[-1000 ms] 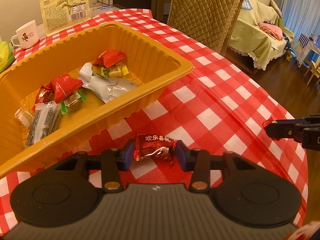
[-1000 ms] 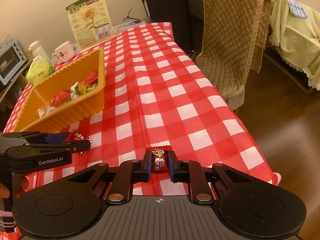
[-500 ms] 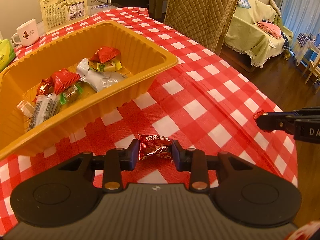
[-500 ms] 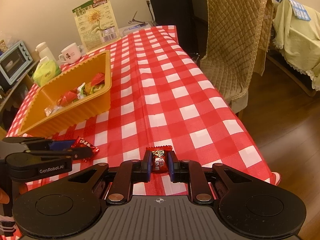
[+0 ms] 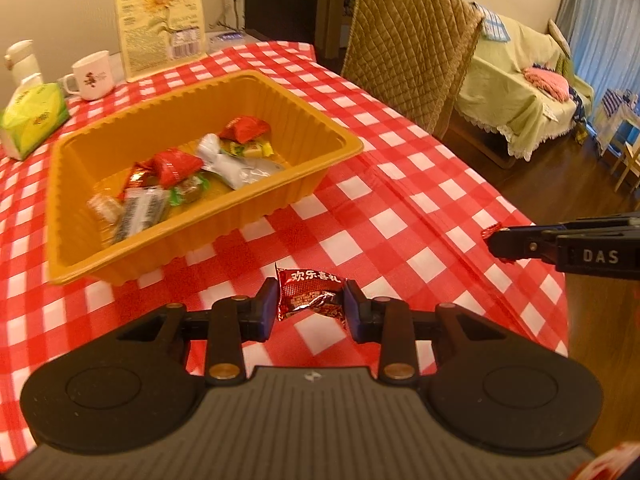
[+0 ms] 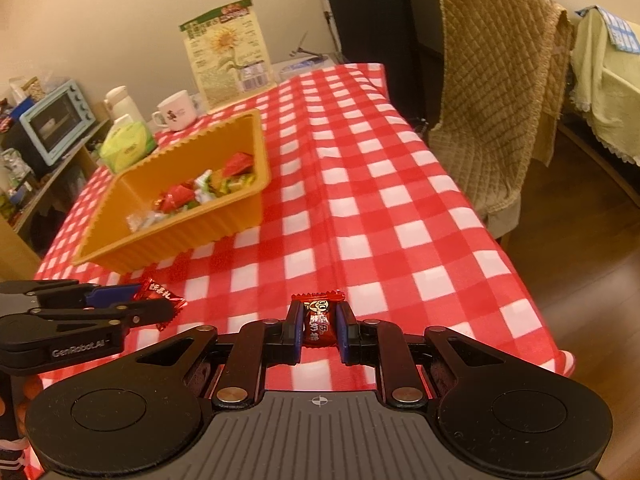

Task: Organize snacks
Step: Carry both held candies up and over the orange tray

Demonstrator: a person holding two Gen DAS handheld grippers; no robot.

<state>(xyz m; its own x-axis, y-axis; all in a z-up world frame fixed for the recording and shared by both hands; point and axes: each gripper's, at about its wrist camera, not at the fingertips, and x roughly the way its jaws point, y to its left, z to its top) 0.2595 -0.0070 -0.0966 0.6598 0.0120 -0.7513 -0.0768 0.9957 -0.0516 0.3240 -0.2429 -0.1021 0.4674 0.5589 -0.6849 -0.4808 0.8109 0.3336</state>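
Note:
My left gripper (image 5: 311, 307) is shut on a red foil candy with white characters (image 5: 310, 297), held above the checked cloth in front of the orange tray (image 5: 332, 130). The tray holds several wrapped snacks (image 5: 180, 178). My right gripper (image 6: 318, 326) is shut on a small dark-red candy (image 6: 318, 322), held above the cloth near the table's front edge. In the right wrist view the left gripper (image 6: 160, 308) and its candy (image 6: 160, 298) sit at the lower left, and the tray (image 6: 176, 236) lies beyond them. In the left wrist view the right gripper (image 5: 494, 240) shows at the right edge.
A white mug (image 5: 94, 76), a green tissue pack (image 5: 32, 118) and a sunflower-seed bag (image 5: 160, 16) stand behind the tray. A quilted chair (image 6: 496, 92) stands at the table's right side. A small oven (image 6: 52, 120) sits on a shelf at the left.
Both grippers have risen and drawn back from the tray with their candies still held. The tray now appears farther away in both views.

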